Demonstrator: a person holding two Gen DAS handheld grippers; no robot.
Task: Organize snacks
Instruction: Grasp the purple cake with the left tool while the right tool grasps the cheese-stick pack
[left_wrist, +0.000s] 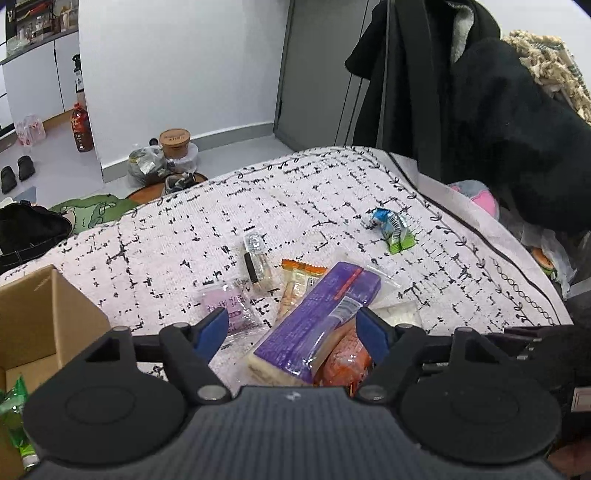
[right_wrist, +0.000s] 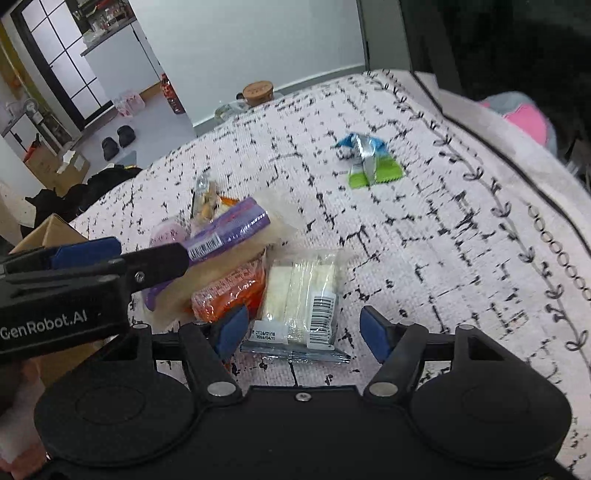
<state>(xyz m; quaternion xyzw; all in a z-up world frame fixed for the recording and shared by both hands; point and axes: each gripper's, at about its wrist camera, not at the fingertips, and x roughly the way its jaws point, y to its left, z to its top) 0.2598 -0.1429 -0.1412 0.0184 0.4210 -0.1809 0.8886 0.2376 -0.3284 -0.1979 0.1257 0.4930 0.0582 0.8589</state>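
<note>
Several snack packs lie on a white, black-flecked cloth (left_wrist: 332, 192). My left gripper (left_wrist: 291, 328) is open, its jaws astride the near end of a purple-wrapped cake pack (left_wrist: 317, 314), which lies on an orange pack (left_wrist: 347, 358). My right gripper (right_wrist: 301, 328) is open around a clear pack of white sandwich slices (right_wrist: 303, 295). The left gripper also shows in the right wrist view (right_wrist: 110, 258), beside the purple pack (right_wrist: 229, 232). A blue and green wrapper (left_wrist: 393, 229) lies apart, farther back; it also shows in the right wrist view (right_wrist: 365, 158).
An open cardboard box (left_wrist: 40, 314) stands at the left edge with a green packet (left_wrist: 14, 406) inside. A small pink pack (left_wrist: 229, 306), an orange-striped pack (left_wrist: 295, 284) and a clear pack (left_wrist: 256, 262) lie behind the purple one. Dark coats (left_wrist: 480, 92) hang at the right.
</note>
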